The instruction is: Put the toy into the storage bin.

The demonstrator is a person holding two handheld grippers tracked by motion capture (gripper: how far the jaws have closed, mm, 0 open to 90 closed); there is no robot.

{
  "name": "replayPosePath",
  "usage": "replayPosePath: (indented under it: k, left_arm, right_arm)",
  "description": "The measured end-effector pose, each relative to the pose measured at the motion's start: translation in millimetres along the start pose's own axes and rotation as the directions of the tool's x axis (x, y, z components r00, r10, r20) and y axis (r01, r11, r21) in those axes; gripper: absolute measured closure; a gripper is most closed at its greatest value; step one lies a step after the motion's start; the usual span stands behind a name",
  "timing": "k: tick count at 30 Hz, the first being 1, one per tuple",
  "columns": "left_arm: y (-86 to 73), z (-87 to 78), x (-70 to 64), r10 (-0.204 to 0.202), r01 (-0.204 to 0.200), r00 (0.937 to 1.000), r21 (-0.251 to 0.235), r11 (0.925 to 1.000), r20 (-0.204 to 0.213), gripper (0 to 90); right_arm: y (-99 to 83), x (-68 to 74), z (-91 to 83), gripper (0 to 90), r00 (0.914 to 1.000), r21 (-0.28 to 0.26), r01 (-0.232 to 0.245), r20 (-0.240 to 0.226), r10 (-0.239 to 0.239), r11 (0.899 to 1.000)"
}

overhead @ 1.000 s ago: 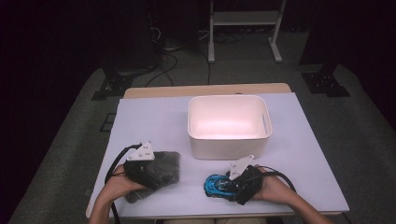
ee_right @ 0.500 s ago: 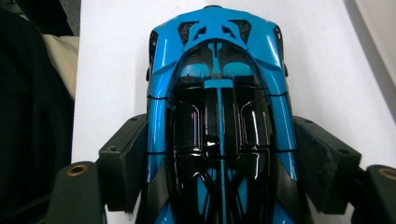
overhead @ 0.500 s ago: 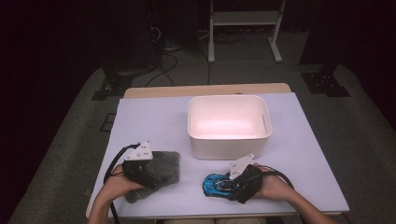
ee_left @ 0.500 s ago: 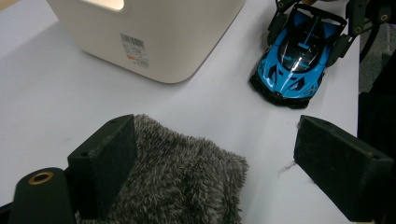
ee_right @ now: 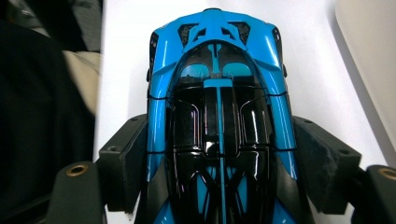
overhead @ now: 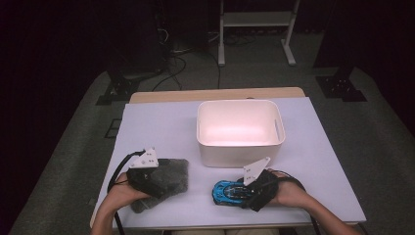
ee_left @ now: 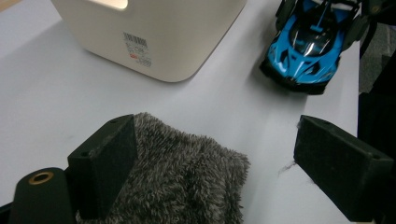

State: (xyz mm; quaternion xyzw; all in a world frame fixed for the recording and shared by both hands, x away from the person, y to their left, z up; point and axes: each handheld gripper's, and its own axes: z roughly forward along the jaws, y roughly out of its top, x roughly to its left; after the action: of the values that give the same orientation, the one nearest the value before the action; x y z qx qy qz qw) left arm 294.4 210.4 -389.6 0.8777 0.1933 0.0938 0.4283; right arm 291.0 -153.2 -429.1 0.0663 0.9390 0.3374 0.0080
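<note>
Across the white surface (overhead: 161, 127) everything is lying within reach of the two hands; the cream bin (overhead: 240, 129) is standing open at the middle, beyond the fingers of both grippers and well apart from them; nearer the person, the grey fuzzy cloth (overhead: 169, 178) is lying flat under the left gripper (ee_left: 224, 168), whose fingers (ee_left: 107, 158) are standing wide apart, one resting on the cloth's pile and the other hanging over bare surface beside the cloth's edge, so nothing is being pinched; farther off past those fingers, the blue toy car (ee_left: 310, 46) is sitting near the bin's corner; the right gripper (ee_right: 219, 163) is reaching over that car from one end, and its fingers (ee_right: 126, 154) are pressing against both flanks of the car at mid-body, clamping it between them while it is sitting on the surface; the car's far end is pointing away from the fingers, toward the cloth, with the bin's wall just off to one side.
</note>
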Motion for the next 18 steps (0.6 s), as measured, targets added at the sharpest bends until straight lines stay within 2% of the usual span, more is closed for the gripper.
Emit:
replayPosePath:
  k: [9,18]
  left_arm:
    - [-0.4,-0.3,0.5,0.005,-0.005,1.0000,0.003,1.0000,-0.002,13.1]
    - [-0.6,-0.4,1.2,0.003,-0.003,1.0000,-0.005,1.0000,0.000,13.1]
  right_arm:
    - [14.2,3.6,-30.4,25.5,0.9997,-0.054,0.009,-0.020,-0.010,0.998]
    - [33.8,7.2,-61.1,25.5,0.9993,-0.091,0.035,-0.012,-0.037,0.995]
